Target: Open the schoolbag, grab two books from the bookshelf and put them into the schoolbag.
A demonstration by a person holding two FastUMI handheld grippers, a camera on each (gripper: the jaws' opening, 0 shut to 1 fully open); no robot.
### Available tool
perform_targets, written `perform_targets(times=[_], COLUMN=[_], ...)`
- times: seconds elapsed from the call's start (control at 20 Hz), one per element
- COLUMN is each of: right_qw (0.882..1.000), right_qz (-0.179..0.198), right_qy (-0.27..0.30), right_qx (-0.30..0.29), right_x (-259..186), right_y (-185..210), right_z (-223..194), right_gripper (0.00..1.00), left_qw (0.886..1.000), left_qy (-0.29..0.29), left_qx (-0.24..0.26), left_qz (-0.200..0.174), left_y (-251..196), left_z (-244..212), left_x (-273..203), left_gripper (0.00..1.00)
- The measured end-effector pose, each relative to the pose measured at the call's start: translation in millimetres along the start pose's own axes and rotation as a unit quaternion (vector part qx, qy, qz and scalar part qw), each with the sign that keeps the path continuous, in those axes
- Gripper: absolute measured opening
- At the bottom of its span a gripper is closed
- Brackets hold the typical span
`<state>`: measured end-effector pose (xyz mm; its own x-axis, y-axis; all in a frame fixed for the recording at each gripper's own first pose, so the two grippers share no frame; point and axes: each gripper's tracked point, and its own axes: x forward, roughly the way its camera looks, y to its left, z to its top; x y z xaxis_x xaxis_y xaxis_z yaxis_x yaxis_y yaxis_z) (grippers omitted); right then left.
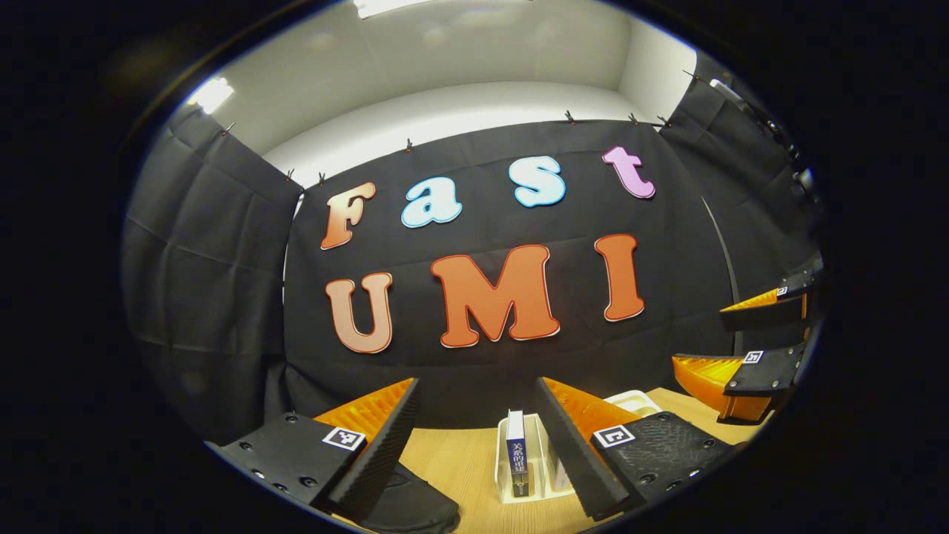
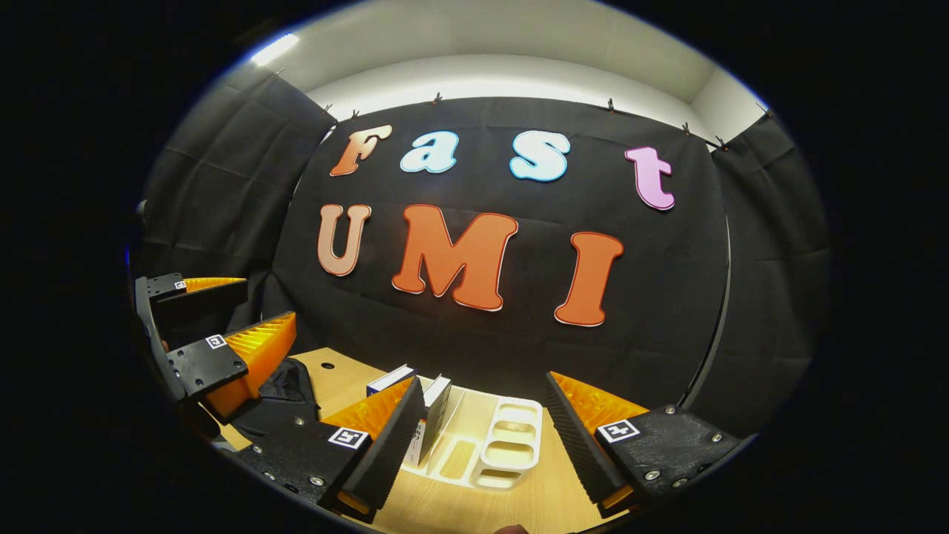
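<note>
Books lean in bookshelf, schoolbag beside

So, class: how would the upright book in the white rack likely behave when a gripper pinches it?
The book looks stiff, with a squared spine, so it should probably lift without bending. It stands on edge in the white rack, so a sideways nudge may tip it. Its cover seems glossy, perhaps slippery.

- White bookshelf: a low slotted rack lying on the wooden table, its open compartments facing up
- Books: a dark blue spine stands upright in the bookshelf; in the right gripper view two books lean at its left end
- Schoolbag: black, soft, slumped on the table left of the bookshelf
</note>
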<state>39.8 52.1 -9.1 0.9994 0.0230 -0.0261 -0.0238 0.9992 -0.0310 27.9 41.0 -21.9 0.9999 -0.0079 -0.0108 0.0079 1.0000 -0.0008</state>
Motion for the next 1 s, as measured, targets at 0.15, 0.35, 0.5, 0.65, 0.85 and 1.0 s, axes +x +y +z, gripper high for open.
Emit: perform_targets(times=[0.15, 0.35, 0.5, 0.65, 0.85, 1.0], right_qw=[1.0, 0.999, 0.998, 0.998, 0.997, 0.996], right_qz=[-0.021, -0.045, -0.059, -0.058, -0.057, -0.044], right_qy=[0.001, 0.018, 0.028, 0.034, 0.056, 0.065], right_qx=[0.002, 0.005, -0.003, -0.008, -0.024, -0.036], right_x=[10, 22, 26, 28, 29, 30], right_y=[9, 28, 40, 51, 53, 51], right_z=[2, -5, -7, -7, -18, -25], right_gripper=[0.96, 1.0, 0.88, 0.96, 0.96, 0.96], left_qw=[1.0, 0.999, 0.999, 0.997, 0.994, 0.991], left_qy=[0.0, 0.004, 0.012, 0.015, 0.042, 0.07], left_qx=[-0.002, 0.008, 0.003, 0.006, 0.03, 0.059], left_qz=[-0.012, -0.037, -0.053, -0.07, -0.092, -0.099], left_y=[18, 40, 50, 56, 52, 47], left_z=[-6, -23, -38, -47, -76, -103], left_x=[13, 32, 39, 42, 34, 24], left_gripper=[0.96, 0.96, 0.96, 0.96, 0.96, 0.96])
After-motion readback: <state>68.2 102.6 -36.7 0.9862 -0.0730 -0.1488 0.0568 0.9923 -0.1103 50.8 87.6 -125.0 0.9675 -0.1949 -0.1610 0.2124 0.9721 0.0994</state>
